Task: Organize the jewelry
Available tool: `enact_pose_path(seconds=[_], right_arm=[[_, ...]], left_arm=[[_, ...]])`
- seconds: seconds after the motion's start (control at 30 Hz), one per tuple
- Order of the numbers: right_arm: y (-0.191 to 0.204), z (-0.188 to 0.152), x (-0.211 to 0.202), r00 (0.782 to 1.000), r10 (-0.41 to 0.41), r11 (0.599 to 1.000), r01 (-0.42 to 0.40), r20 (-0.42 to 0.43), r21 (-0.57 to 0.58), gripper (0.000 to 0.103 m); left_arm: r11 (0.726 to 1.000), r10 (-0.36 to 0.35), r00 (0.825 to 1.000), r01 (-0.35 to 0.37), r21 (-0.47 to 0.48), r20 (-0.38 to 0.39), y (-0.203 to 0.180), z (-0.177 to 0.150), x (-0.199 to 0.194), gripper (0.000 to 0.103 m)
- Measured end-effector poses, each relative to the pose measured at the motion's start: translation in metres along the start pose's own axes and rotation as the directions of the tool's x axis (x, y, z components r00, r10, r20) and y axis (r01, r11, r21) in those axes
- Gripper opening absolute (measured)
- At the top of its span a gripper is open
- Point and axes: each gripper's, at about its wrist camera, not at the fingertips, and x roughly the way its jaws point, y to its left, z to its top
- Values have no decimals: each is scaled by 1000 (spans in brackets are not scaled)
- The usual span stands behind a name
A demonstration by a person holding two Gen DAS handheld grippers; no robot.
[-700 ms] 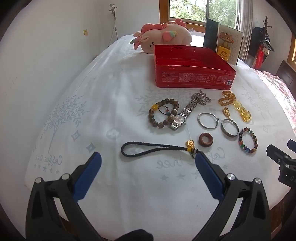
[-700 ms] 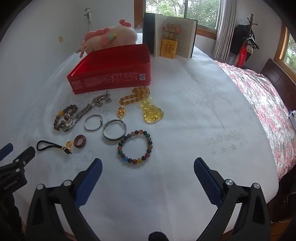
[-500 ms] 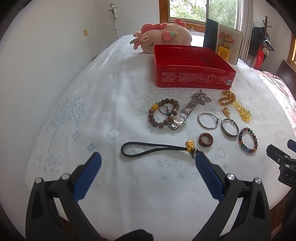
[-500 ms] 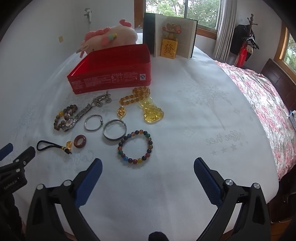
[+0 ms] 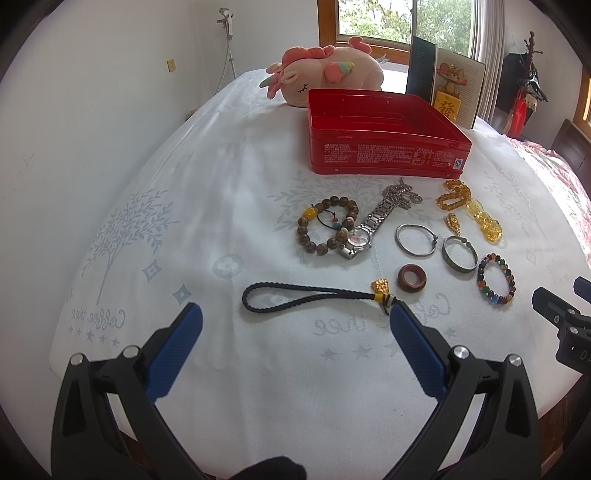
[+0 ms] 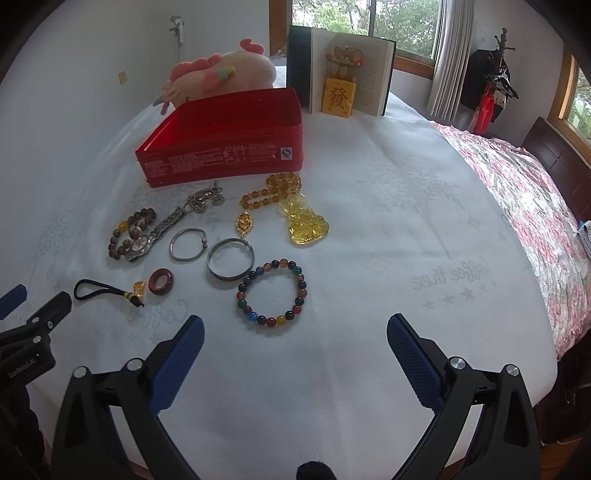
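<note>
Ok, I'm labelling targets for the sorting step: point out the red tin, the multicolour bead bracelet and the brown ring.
red tin [image 6: 221,162], right wrist view, on its printed front wall.
multicolour bead bracelet [image 6: 300,290], right wrist view, on a bead at its right side.
brown ring [image 5: 403,283], left wrist view, on its left rim.

Home bedroom: bed [image 6: 406,229]; plush toy [image 5: 325,75]; curtained window [image 6: 406,33]

Soft window daylight, fisheye-bent edges, sharp
</note>
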Motion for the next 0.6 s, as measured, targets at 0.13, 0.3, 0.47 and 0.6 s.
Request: enact_pose_path(seconds=[0.13, 0.3, 0.47, 0.6], right_arm=[[-1, 0, -1, 1000, 2, 1000, -2, 1, 0, 99], [4, 0, 2, 1000, 22, 1000, -22, 5, -3, 99], [1, 4, 8, 997, 77, 997, -77, -4, 0, 99], [-7, 9, 8, 994, 105, 994, -105, 8, 2, 98]], left_arm=[[1000, -2, 1000, 2, 2, 3, 0, 0, 0, 100], [999, -42, 999, 41, 17, 14, -1, -1, -1, 100], [994, -109, 994, 109, 3, -13, 11, 6, 9, 100], [991, -130, 991, 129, -23, -38, 22, 19, 19, 100]])
